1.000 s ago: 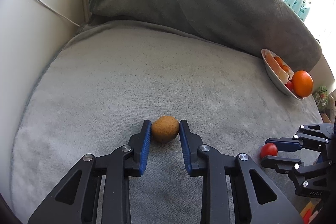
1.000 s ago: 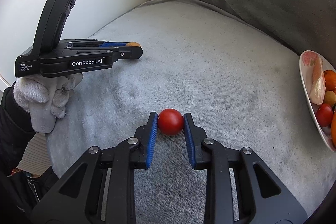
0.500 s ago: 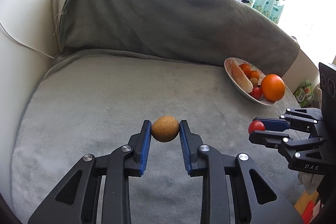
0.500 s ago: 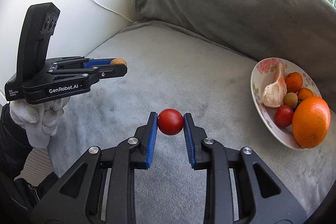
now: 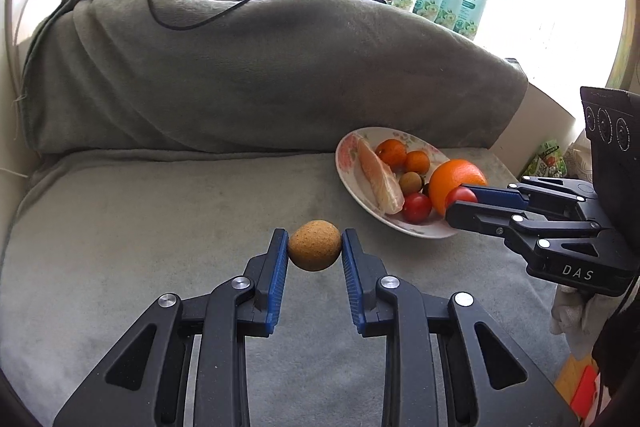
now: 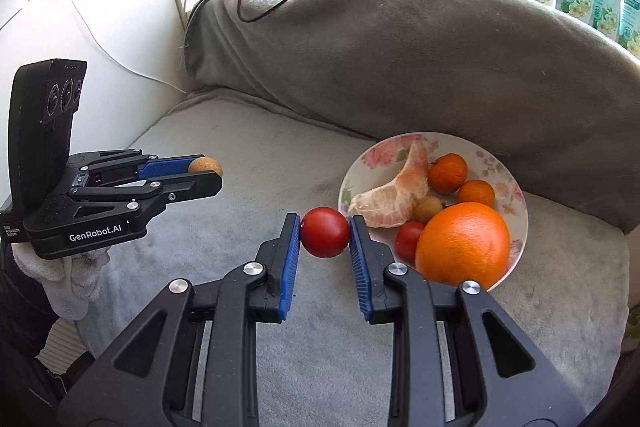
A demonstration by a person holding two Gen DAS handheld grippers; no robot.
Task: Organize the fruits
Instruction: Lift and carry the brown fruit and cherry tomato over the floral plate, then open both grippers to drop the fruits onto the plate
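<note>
Right tool [image 6: 325,233] grips red tomato [image 6: 325,233] at plate's [image 6: 516,187] near-left rim, nearer. Left tool [image 5: 315,245] grips brown fruit [image 5: 315,245], well left of plate.

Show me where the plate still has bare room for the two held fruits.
Bare plate shows along the far floral rim behind the two small oranges. The near half is crowded: big orange, peeled segment, cherry tomato. The grey blanket left of it is open.

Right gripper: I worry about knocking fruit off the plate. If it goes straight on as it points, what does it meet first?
Probably the peeled citrus segment at the plate near rim; depth is unclear.
</note>
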